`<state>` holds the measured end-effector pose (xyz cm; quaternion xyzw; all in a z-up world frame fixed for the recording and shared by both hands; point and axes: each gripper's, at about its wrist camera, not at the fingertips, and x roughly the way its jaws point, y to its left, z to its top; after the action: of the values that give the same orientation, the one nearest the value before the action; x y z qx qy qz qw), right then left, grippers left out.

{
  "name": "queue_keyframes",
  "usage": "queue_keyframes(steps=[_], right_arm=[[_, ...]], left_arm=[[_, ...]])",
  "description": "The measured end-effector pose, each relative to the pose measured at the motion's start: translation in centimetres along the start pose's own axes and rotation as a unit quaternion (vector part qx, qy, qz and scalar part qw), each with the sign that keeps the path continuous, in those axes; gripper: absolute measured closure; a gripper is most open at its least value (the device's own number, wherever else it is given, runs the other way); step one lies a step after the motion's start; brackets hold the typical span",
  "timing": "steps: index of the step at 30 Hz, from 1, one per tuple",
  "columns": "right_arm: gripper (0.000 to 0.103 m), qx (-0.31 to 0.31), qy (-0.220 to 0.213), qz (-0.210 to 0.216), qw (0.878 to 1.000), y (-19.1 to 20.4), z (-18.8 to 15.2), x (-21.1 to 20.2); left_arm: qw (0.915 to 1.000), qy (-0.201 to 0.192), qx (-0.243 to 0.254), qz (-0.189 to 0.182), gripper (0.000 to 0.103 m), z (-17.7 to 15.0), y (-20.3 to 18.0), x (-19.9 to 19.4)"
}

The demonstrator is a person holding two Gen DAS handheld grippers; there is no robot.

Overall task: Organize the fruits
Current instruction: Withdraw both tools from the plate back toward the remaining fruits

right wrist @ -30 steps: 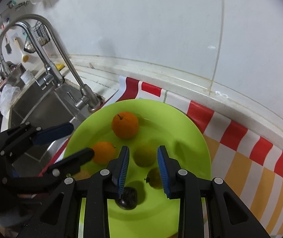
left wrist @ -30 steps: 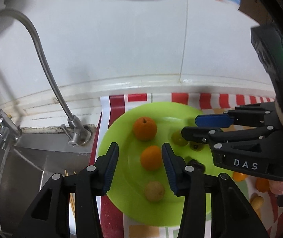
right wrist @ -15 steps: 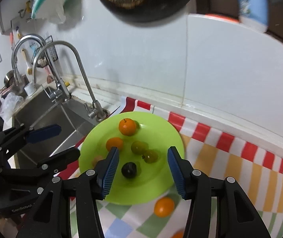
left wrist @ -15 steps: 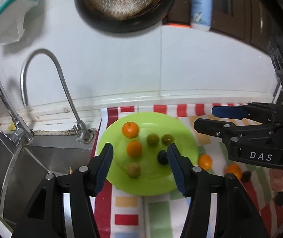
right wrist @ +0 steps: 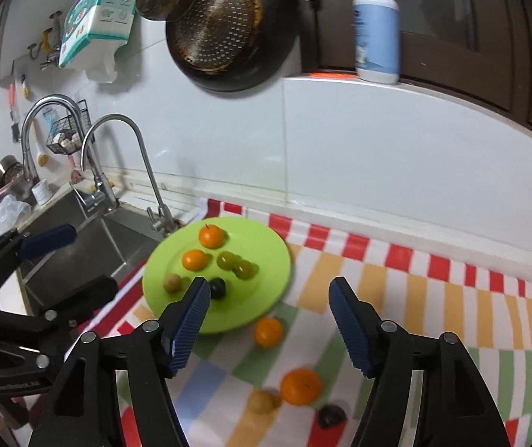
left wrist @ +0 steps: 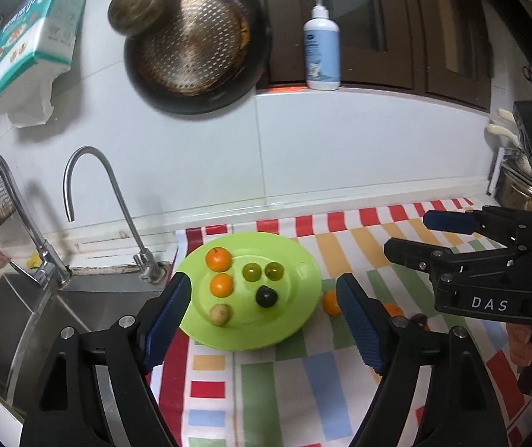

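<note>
My left gripper [left wrist: 264, 307] and right gripper [right wrist: 266, 303] both gape wide, holding nothing; six fruits sit on the green plate [left wrist: 303, 272]; only my right view shows the tan fruit [right wrist: 264, 401] on the striped cloth [right wrist: 415, 298], beside an orange [right wrist: 300, 386] and dark fruit [right wrist: 330, 415].

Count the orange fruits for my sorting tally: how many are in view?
4. Two on the green plate: rear orange, front orange. Two on the striped cloth: small orange beside the plate, larger orange nearer the camera. None seems hidden.
</note>
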<state>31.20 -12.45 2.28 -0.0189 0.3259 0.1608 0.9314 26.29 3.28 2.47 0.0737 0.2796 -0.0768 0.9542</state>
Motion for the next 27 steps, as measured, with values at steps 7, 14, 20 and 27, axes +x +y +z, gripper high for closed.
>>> queue_keyframes(steps=[7,14,20,27], right_arm=[[0.036,0.01,-0.008,-0.031,0.999,-1.3,-2.6,-2.4],[0.036,0.012,-0.015,-0.053,0.998,-2.1,-4.7,-4.8],[0.036,0.013,-0.011,-0.071,0.997,-2.4,-6.5,-5.8],[0.036,0.005,-0.005,-0.087,0.996,-2.6,-8.7,-6.0]], left_arm=[[0.9999,-0.005,0.005,-0.014,0.016,-1.1,-2.2,-1.1],[0.9995,0.005,-0.003,-0.03,0.015,-2.6,-3.8,-1.3],[0.999,0.02,-0.008,-0.038,0.014,-3.8,-4.6,-0.9],[0.9985,0.032,0.005,-0.043,0.014,-5.2,-5.8,-0.4]])
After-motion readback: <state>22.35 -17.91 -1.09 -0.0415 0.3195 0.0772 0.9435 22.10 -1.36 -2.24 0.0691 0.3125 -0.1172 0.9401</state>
